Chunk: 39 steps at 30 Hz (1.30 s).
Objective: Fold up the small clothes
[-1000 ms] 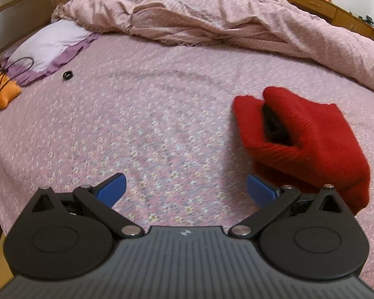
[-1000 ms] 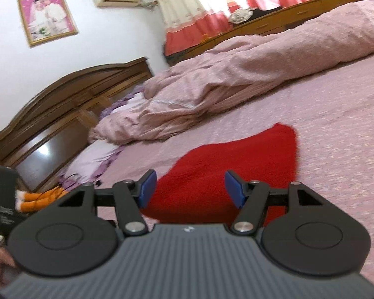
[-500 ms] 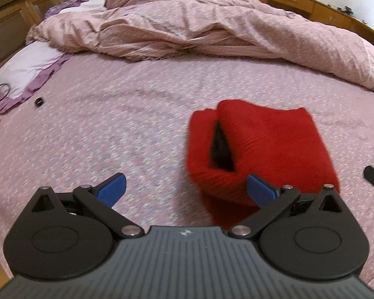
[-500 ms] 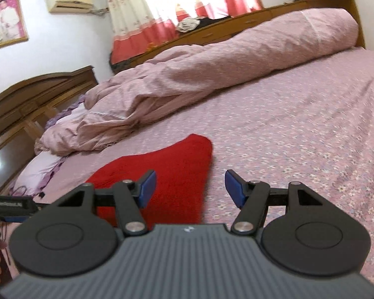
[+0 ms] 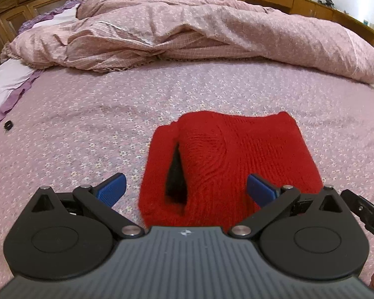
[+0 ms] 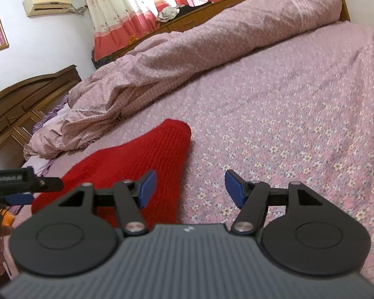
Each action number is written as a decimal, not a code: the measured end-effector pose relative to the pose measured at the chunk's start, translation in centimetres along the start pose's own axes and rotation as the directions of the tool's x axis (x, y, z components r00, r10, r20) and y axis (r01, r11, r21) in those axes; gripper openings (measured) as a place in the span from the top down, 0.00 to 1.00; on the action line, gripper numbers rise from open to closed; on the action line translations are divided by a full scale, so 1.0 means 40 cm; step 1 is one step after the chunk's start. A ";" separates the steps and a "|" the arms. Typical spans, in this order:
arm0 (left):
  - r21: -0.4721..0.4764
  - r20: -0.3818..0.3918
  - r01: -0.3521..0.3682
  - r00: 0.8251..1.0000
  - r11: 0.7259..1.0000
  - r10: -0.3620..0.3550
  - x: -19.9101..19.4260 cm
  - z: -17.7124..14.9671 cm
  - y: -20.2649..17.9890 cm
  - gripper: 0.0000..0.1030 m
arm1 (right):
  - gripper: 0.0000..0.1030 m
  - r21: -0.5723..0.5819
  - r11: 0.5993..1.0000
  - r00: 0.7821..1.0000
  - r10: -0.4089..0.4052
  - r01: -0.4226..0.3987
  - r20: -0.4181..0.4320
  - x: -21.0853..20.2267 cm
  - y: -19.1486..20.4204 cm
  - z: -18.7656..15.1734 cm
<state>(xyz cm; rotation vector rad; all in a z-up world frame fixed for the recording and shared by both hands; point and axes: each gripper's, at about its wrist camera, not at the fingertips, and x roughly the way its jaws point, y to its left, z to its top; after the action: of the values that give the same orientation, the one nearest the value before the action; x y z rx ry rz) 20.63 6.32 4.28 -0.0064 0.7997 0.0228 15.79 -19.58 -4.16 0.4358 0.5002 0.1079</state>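
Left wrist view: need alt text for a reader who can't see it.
A red knit garment, folded with a dark opening on its left side, lies on a pink floral bed sheet just ahead of the open, empty left gripper. A rumpled pink quilt is heaped across the far side, and a lilac pillow sits at far left.

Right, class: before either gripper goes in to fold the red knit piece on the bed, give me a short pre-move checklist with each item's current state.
1. Left gripper open, nothing held: ok.
2. Right gripper open, nothing held: ok.
3. Red knit garment flat on the bedsheet: not ok, one layer is lifted, leaving a dark gap.
4. Garment clear of the bunched quilt: ok.
5. Garment between the left gripper's fingers: ok.
6. Right gripper centred on the garment's edge: not ok, only its left finger overlaps it.
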 end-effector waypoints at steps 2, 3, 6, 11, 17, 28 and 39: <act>0.006 0.008 0.006 1.000 1.000 -0.006 0.018 -0.005 0.001 0.00 | 0.38 -0.006 1.000 1.000 -0.001 0.001 -0.009 0.020 0.001 -0.005; 0.004 0.014 0.006 1.000 1.000 -0.006 0.026 -0.008 0.003 0.01 | 0.38 -0.008 1.000 1.000 0.001 -0.001 -0.013 0.031 0.001 -0.006; -0.024 0.032 0.050 0.998 0.998 -0.049 0.036 -0.018 0.019 0.17 | 0.38 -0.023 1.000 0.999 0.019 -0.020 -0.033 0.064 0.004 -0.005; -0.086 0.034 0.131 0.991 0.988 -0.128 0.040 -0.028 0.050 0.55 | 0.40 -0.012 0.998 0.996 0.064 -0.064 -0.055 0.105 0.001 0.000; -0.156 0.055 0.134 0.990 0.978 -0.127 0.015 -0.044 0.113 0.60 | 0.69 -0.035 0.986 0.983 0.162 -0.165 -0.081 0.105 0.049 0.005; -0.191 0.035 0.093 0.996 0.977 -0.088 0.031 -0.098 0.193 0.47 | 0.82 -0.188 0.956 0.971 0.206 -0.225 -0.120 0.116 0.171 -0.009; -0.355 0.013 0.265 0.960 0.897 -0.278 0.079 -0.105 0.254 0.07 | 0.16 0.081 0.969 0.965 0.242 -0.234 -0.101 0.116 0.064 0.031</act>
<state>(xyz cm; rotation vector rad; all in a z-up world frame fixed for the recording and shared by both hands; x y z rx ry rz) 19.60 16.48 -0.88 -0.4631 0.8186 -0.0991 20.45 -16.80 -4.13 0.5585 0.5601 0.3494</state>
